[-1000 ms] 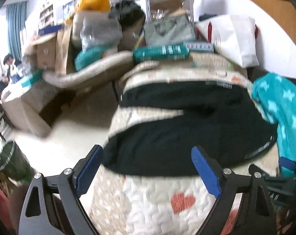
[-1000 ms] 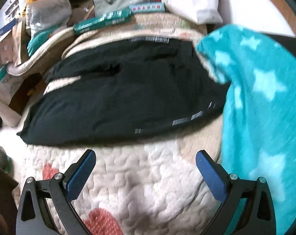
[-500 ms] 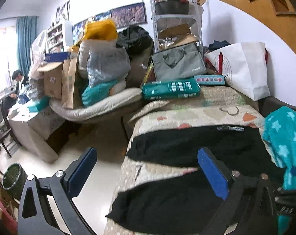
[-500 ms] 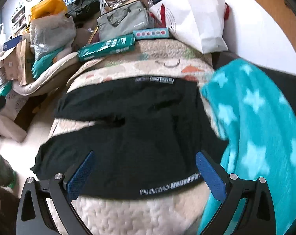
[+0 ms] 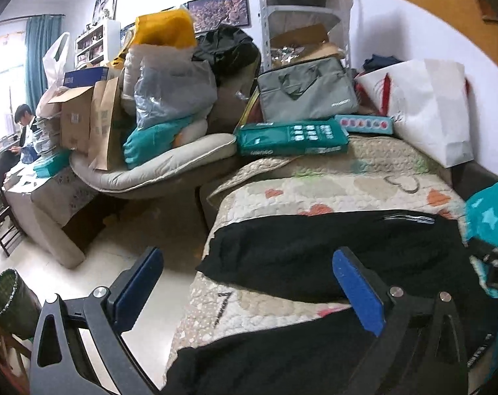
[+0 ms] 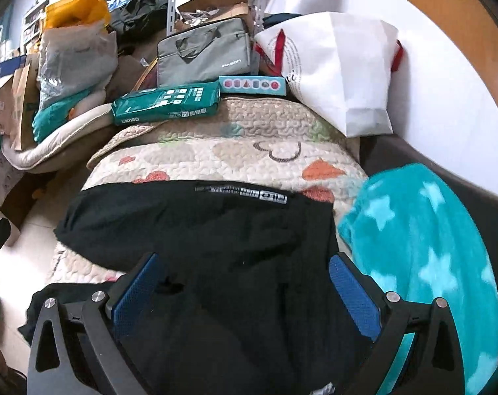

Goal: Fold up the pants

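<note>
From the left wrist camera we see our left gripper point(image 5: 247, 283) with its jaws spread wide and nothing between the blue pads point(image 5: 359, 291). The black pants point(image 5: 331, 253) lie flat on the heart-patterned quilt point(image 5: 331, 184), both legs running across the view. One leg stretches just beyond the fingertips; the other lies lower in the frame, under the right-hand finger. A strip of quilt shows between the two legs. The left-hand finger hangs out past the quilt's edge, over the pale floor point(image 5: 94, 253). To the right we catch a teal star blanket point(image 5: 489, 214).

From the right wrist camera we see our right gripper point(image 6: 245, 283) also wide open, holding nothing. The pants point(image 6: 222, 230) fill the space between and under both fingers, and we cannot tell whether the pads touch the cloth. The waistband with its grey lettering point(image 6: 245, 192) lies well ahead of the fingertips. The star blanket point(image 6: 423, 243) sits just beside the right-hand finger, against the pants' edge. A green box point(image 6: 166, 103) rests at the quilt's point(image 6: 216, 154) far end.
</note>
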Demonstrator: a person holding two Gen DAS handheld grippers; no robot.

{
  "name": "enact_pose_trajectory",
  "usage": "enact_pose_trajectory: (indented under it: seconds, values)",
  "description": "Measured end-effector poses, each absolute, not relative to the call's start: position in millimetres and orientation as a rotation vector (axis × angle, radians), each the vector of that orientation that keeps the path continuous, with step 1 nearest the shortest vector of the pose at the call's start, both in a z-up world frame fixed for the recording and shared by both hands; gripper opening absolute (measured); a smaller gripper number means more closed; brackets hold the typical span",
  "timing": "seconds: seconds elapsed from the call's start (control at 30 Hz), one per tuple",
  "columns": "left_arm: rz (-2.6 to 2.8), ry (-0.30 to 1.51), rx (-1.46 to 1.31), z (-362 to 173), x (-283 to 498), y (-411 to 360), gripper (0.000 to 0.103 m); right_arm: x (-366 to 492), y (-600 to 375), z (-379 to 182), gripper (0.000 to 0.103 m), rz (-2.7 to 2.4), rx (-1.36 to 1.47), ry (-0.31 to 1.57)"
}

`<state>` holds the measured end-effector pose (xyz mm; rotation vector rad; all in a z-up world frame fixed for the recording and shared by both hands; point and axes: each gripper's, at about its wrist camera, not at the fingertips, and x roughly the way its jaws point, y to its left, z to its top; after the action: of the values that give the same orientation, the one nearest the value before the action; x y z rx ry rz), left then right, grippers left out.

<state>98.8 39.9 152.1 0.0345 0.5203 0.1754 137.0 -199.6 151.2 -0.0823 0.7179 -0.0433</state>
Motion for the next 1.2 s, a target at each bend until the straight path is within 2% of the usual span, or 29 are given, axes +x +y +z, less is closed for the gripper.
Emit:
enact_pose_trajectory:
  seconds: [0.17,0.37,0.53,0.8,1.2]
  values:
    - [0.196,0.549,0.003,132.4,110.7,56.9,0.103,157.1,-194.8,144.1,0.103,0.014,-0.111,0.713]
    - [0.157,0.66,0.015,102.0,122.1,64.4,0.103,169.5,-191.7,103.3,0.103,0.089,-0.087,0.875]
    - [0.132,0.72,-0.027,91.0,125.1,68.7,0.103,177.3,-194.0,76.4,0.103,0.122,0.054,1.001]
    - [0.116,0.792,-0.068,80.8,128.2,71.1,0.103,176.1,-190.7,67.0,0.103,0.116,0.086,1.037]
    - [0.119,0.789,-0.051,80.2,127.7,69.3,0.103,186.8,-236.2,64.7,0.103,-0.045,0.108,0.993]
